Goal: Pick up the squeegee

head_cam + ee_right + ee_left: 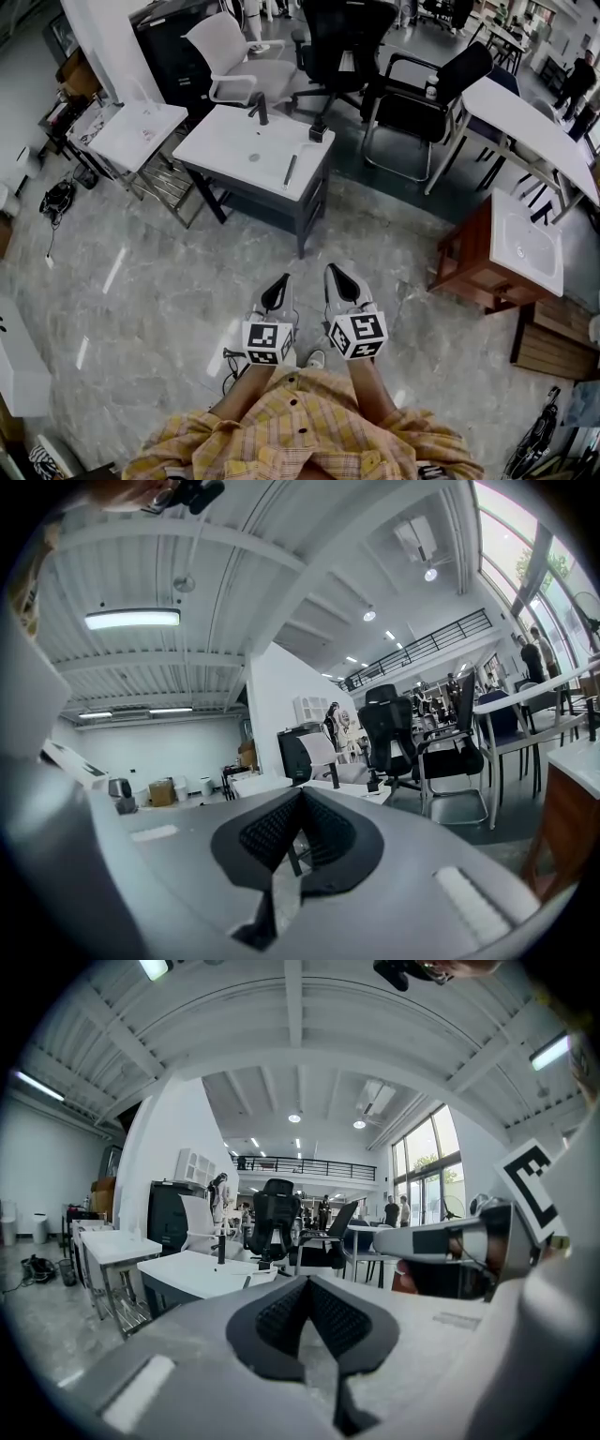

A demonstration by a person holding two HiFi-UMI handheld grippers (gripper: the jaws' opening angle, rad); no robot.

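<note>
The squeegee [291,170], a slim dark bar, lies on the white sink counter [230,148] ahead of me, right of the drain and near the front right corner. In the left gripper view the squeegee [247,1281] shows as a thin strip on that counter. Both grippers are held side by side over the grey floor, well short of the counter. The left gripper [277,281] [302,1283] is shut with nothing in it. The right gripper [335,273] [300,794] is also shut and holds nothing.
A dark faucet [260,108] and a small black object [317,134] stand on the counter. Office chairs [342,47] crowd behind it. A second white sink stand [131,131] is at the left, a wooden cabinet with a basin [487,258] at the right.
</note>
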